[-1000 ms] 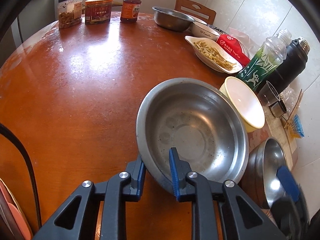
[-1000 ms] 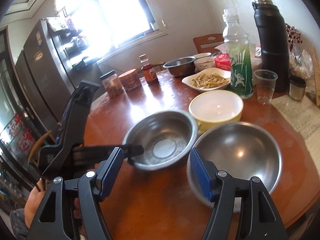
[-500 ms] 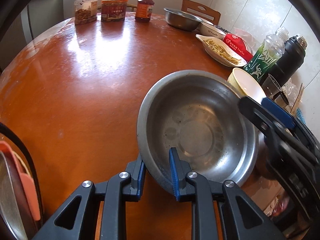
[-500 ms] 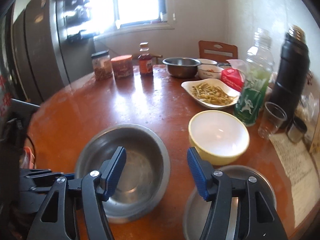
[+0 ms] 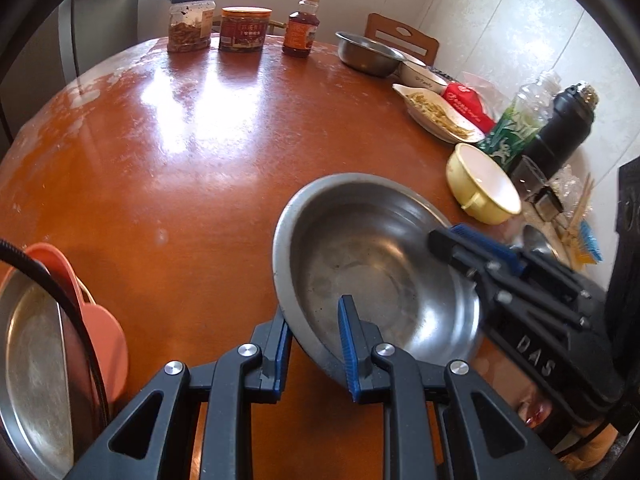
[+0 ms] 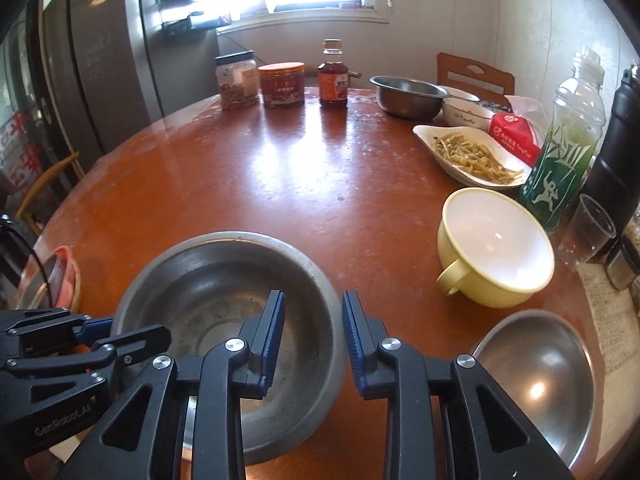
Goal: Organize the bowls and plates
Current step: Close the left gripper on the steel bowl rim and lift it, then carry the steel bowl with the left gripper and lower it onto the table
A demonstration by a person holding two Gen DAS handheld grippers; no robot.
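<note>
A large steel bowl (image 5: 372, 264) (image 6: 208, 300) sits tilted over the round brown table (image 5: 192, 168). My left gripper (image 5: 314, 316) is shut on its near rim, one finger inside and one outside. My right gripper (image 6: 314, 300) straddles the opposite rim, its jaws closing, with the pads against the bowl's wall. Its tips reach over the bowl's right edge (image 5: 448, 238) in the left wrist view. A yellow handled bowl (image 6: 496, 244) and a second steel bowl (image 6: 536, 376) stand to the right. A steel plate (image 5: 32, 360) with an orange plate (image 5: 108, 344) lies at the left edge.
Two jars (image 6: 236, 80) and a sauce bottle (image 6: 333, 76) line the far edge. A small steel bowl (image 6: 408, 94), a white bowl (image 6: 464, 112), a dish of food (image 6: 468, 156), a green bottle (image 6: 568, 140), a black flask (image 5: 560, 136) and a plastic cup (image 6: 588, 232) crowd the right side.
My right gripper swung left from above the second steel bowl to the large bowl's rim and narrowed its jaws. The left gripper carried the bowl leftward, bringing the plate stack into view.
</note>
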